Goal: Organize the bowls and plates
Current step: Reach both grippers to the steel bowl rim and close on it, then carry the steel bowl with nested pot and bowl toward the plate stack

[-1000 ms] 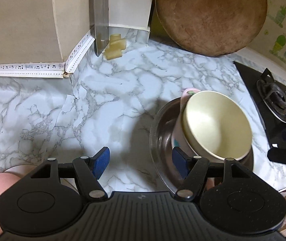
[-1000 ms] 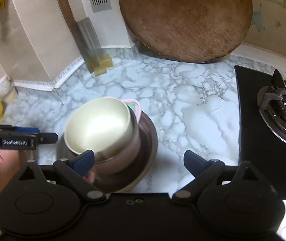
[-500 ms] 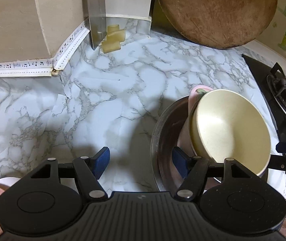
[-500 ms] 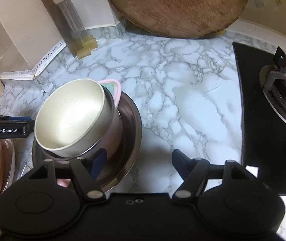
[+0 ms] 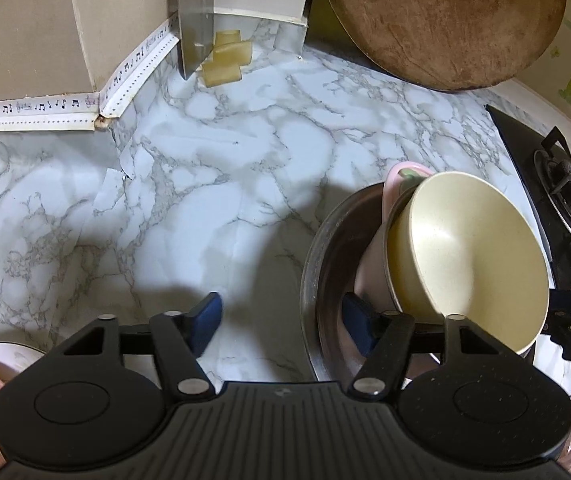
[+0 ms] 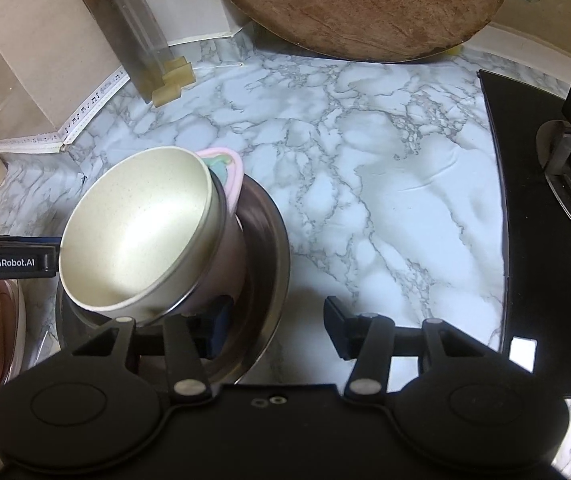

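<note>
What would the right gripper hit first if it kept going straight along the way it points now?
Most likely the steel basin's rim: the right gripper straddles it, one finger inside by the pink bowl, the other outside over the marble counter. Its jaws are closing, not yet touching the rim. Depth is unclear.

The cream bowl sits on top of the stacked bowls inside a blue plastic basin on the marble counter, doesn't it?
Not quite: the cream bowl does top the stack on the marble counter, but the right wrist view shows the stack sitting in a steel basin, not a blue plastic one.
</note>
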Demonstrator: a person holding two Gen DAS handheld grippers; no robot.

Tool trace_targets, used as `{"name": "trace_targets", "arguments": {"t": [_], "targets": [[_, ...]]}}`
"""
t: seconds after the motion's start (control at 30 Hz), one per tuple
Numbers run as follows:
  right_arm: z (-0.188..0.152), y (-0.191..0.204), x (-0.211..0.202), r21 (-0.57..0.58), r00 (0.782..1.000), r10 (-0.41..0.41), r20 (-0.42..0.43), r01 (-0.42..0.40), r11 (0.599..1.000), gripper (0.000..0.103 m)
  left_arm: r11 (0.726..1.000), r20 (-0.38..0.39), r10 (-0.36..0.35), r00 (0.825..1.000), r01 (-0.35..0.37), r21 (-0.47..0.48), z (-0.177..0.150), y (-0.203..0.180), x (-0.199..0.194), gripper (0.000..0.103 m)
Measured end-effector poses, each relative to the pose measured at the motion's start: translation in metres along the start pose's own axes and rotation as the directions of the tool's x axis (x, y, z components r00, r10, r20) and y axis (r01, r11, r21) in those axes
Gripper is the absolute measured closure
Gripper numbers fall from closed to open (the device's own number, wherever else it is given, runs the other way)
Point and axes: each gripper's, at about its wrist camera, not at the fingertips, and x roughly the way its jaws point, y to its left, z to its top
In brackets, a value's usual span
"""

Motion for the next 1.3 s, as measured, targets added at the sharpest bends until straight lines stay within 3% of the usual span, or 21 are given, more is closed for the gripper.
{"name": "trace_targets", "arguments": {"t": [0.13,0.37,0.77,1.03,1.3], "targets": [[0.000,0.000,0.001,0.004,1.000,-0.002,0.000,0.002,1.000,0.052,1.000,-0.007,-0.023,1.000,0.023,-0.015,0.000,0.002,0.000,0.047],[0.001,0.001,0.004,0.004,1.000,-0.010,-0.010,0.010,1.000,0.053,0.998,-0.022,-0.051,0.998,0.050,-0.032,-0.002,-0.002,0.000,0.062],[0.003,0.003,0.002,0.009,1.000,-0.009,0.021,0.009,1.000,0.073,0.994,-0.037,-0.088,0.995,0.085,-0.069,-0.002,-0.001,0.001,0.089],[0.002,0.007,0.004,-0.009,0.999,-0.035,0.022,0.035,0.999,0.089,0.996,-0.032,-0.066,0.997,0.064,-0.063,-0.002,-0.004,-0.001,0.092],[0.003,0.010,0.003,-0.003,0.998,-0.061,0.015,0.061,0.998,0.090,0.997,-0.029,-0.045,0.999,0.043,-0.059,-0.007,-0.008,-0.008,0.092]]}}
